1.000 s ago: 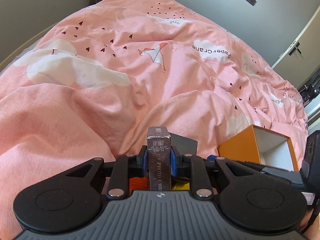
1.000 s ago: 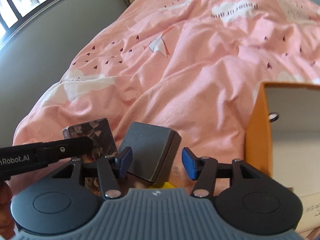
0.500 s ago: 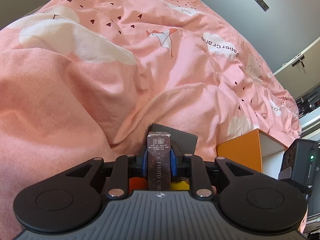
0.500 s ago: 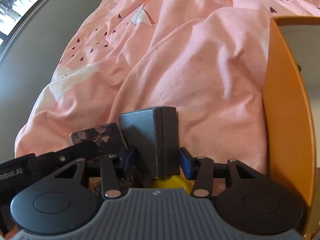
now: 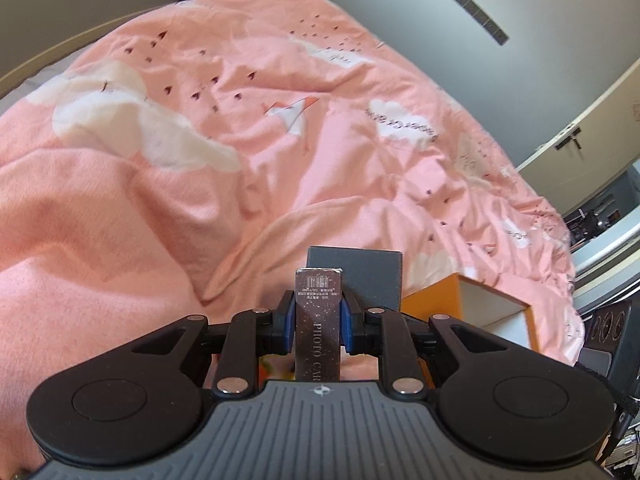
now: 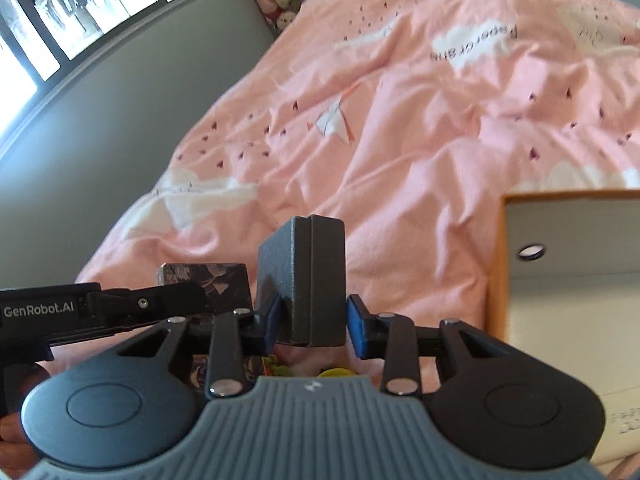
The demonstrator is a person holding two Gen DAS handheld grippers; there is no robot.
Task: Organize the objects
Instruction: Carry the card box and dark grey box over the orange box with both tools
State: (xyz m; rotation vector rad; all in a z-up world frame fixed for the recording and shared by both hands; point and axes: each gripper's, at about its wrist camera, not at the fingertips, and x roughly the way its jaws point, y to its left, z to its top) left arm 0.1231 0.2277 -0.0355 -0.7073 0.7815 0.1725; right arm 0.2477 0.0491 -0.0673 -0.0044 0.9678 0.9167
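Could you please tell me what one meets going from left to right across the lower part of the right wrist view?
left gripper → photo card box → dark grey box in the right gripper → orange box

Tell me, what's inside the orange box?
The orange box is white inside, with a small round hole in its back wall. Nothing shows in the part that's visible, but the bottom is hidden behind the right claw.
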